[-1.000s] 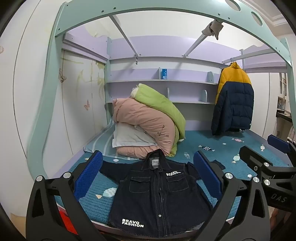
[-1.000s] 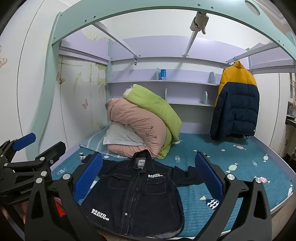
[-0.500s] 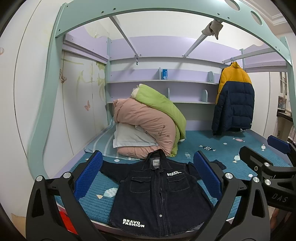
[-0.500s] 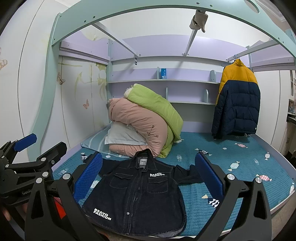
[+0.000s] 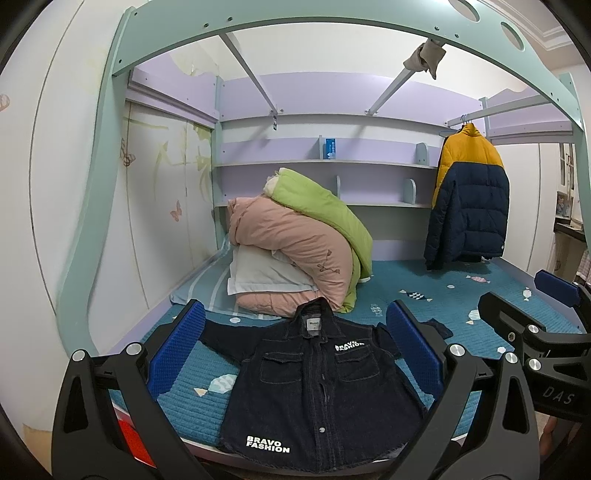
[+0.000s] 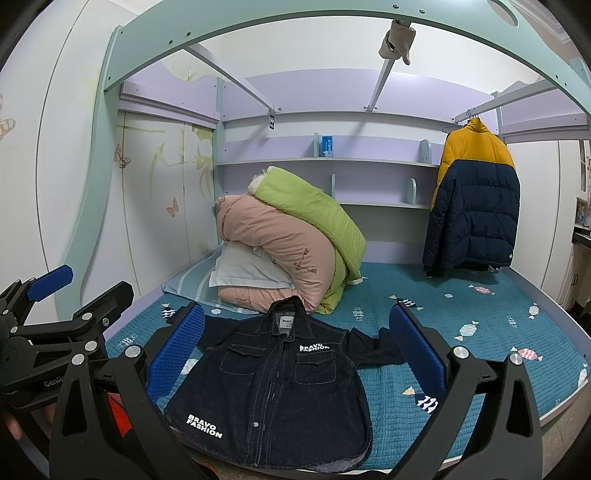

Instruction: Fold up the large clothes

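A dark denim jacket (image 5: 317, 384) (image 6: 273, 391) with white "BRAVO FASHION" lettering lies flat, front side up, at the near edge of the bed, collar toward the far wall and both sleeves spread sideways. My left gripper (image 5: 295, 347) hangs open above and in front of it, with nothing between its blue pads (image 5: 177, 347). My right gripper (image 6: 295, 347) is open too, held off the jacket, holding nothing. Each gripper shows in the other's view: the right gripper (image 5: 546, 332) and the left gripper (image 6: 55, 325).
The teal quilted bed cover (image 6: 461, 343) stretches to the right of the jacket. Pink and green duvets on a pillow (image 5: 295, 254) are piled behind the collar. A yellow and navy puffer coat (image 6: 472, 199) hangs at back right. A mint bed frame arch (image 5: 258, 26) spans overhead.
Both grippers drifted slightly; the jacket sits a little more to the right in each view. Jaws stayed open and the jacket has not moved.
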